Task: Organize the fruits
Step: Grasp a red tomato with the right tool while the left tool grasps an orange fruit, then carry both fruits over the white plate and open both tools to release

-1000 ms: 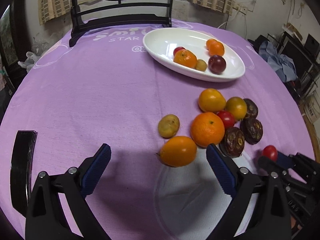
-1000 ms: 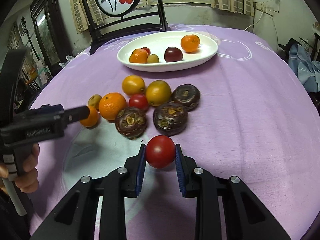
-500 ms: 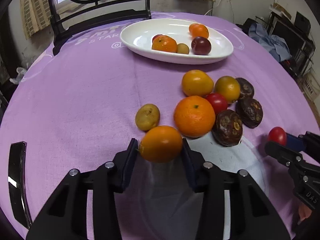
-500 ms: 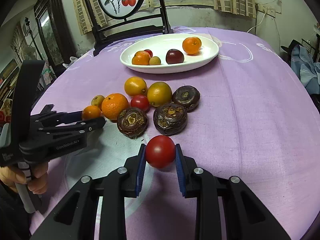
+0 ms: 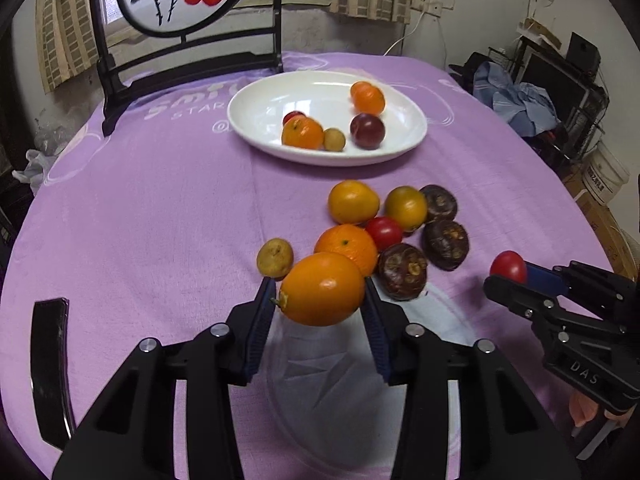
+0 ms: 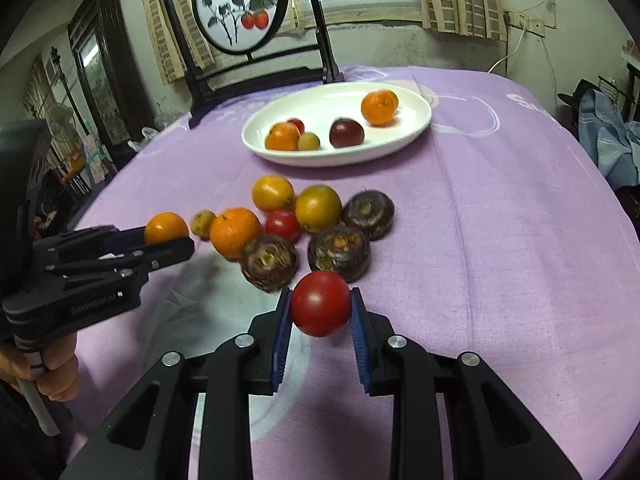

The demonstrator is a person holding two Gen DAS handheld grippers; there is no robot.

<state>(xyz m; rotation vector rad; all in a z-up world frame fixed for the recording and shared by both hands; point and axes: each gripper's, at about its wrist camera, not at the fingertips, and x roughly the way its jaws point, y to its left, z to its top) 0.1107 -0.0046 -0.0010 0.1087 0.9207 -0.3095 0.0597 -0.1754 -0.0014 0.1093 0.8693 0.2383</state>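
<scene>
White, the oval plate (image 5: 404, 148) holds five fruits already, while eight more lie just short of it on the cloth (image 5: 160, 220), the left gripper (image 5: 320, 300) clamping an orange fruit (image 5: 322, 288), the right gripper (image 6: 320, 312) a red tomato (image 6: 320, 304), both short of the plate too.

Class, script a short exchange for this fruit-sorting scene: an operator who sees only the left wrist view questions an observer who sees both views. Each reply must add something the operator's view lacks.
Operator: I see the right gripper only from the side. Is the red tomato properly clamped?
Observer: Yes. In the right wrist view, both blue pads press on its sides.
Operator: My left gripper has the orange fruit. What is behind the gripper, out of my sight?
Observer: A hand is wrapped around its handle at the left edge of the right wrist view.
</scene>
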